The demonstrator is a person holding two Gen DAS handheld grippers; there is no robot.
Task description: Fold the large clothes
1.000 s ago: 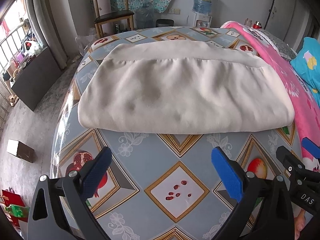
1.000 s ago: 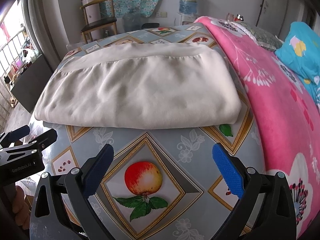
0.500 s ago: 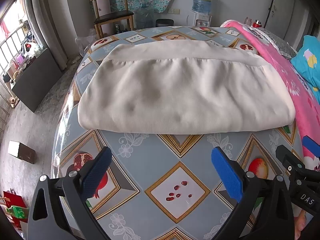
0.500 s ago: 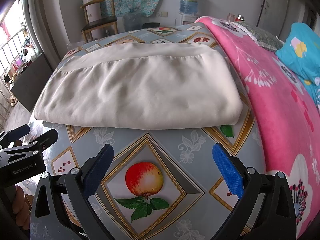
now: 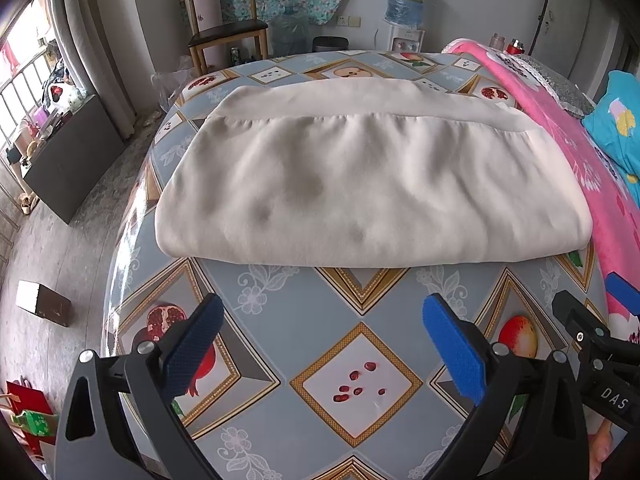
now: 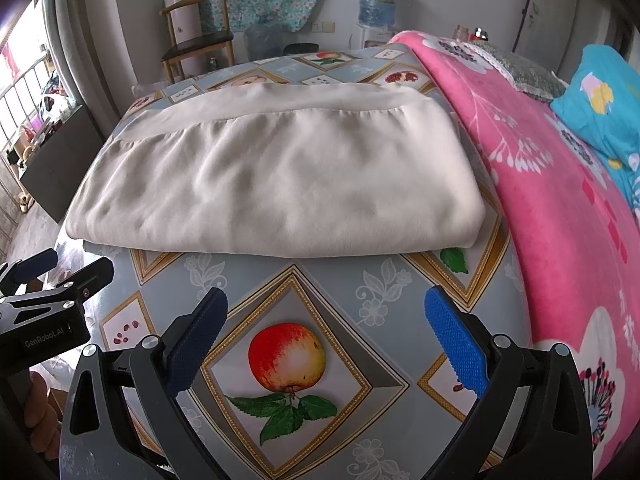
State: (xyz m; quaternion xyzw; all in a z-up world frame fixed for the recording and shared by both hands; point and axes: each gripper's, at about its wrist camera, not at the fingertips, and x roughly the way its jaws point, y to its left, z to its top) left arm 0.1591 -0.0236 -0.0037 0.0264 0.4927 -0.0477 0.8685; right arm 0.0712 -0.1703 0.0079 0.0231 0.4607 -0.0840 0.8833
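A large cream garment lies folded into a wide rectangle on the fruit-patterned tablecloth; it also shows in the right wrist view. My left gripper is open and empty, held over the bare cloth short of the garment's near folded edge. My right gripper is open and empty too, over the printed apple, short of the same edge. Each gripper shows at the edge of the other's view: the right one and the left one.
A pink flowered blanket and a blue pillow lie along the right. A wooden chair, a water dispenser and a dark cabinet stand beyond the table. A small box lies on the floor at left.
Almost nothing: both grippers stay open, with only a very slight drift of the views. The garment has not moved.
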